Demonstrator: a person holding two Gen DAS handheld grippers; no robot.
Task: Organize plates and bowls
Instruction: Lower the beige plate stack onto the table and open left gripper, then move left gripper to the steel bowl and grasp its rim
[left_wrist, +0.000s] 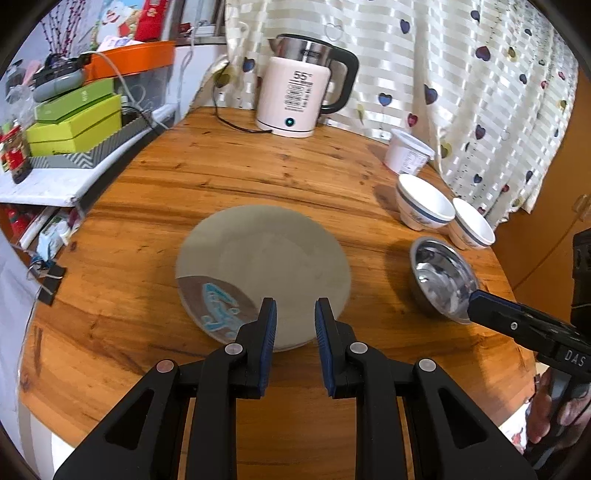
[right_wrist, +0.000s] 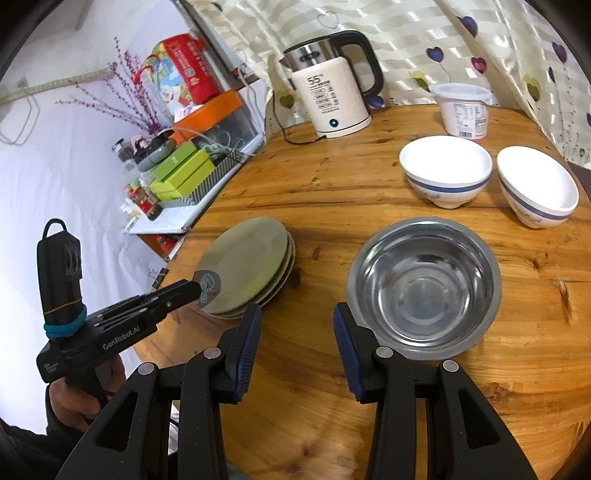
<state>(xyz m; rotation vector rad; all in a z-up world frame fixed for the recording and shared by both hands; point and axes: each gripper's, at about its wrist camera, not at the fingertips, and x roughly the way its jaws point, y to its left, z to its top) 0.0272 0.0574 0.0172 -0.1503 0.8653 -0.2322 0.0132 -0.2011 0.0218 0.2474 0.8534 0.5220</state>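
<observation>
A stack of grey-green plates (left_wrist: 264, 266) lies on the round wooden table (left_wrist: 221, 177); the top plate has a blue-on-grey pattern at its near edge. My left gripper (left_wrist: 295, 314) is open, its fingertips over the stack's near rim. The stack also shows in the right wrist view (right_wrist: 247, 266). A steel bowl (right_wrist: 424, 284) stands right of the stack. My right gripper (right_wrist: 297, 325) is open, its right finger at the bowl's near-left rim. Two white bowls with blue bands (right_wrist: 445, 170) (right_wrist: 535, 184) stand behind the steel bowl, the right one tilted.
A white electric kettle (left_wrist: 295, 96) with its cord stands at the table's back. A white plastic tub (right_wrist: 465, 110) sits at the back right. A shelf with green boxes (left_wrist: 74, 125) adjoins the table's left. A heart-patterned curtain (left_wrist: 461, 74) hangs behind.
</observation>
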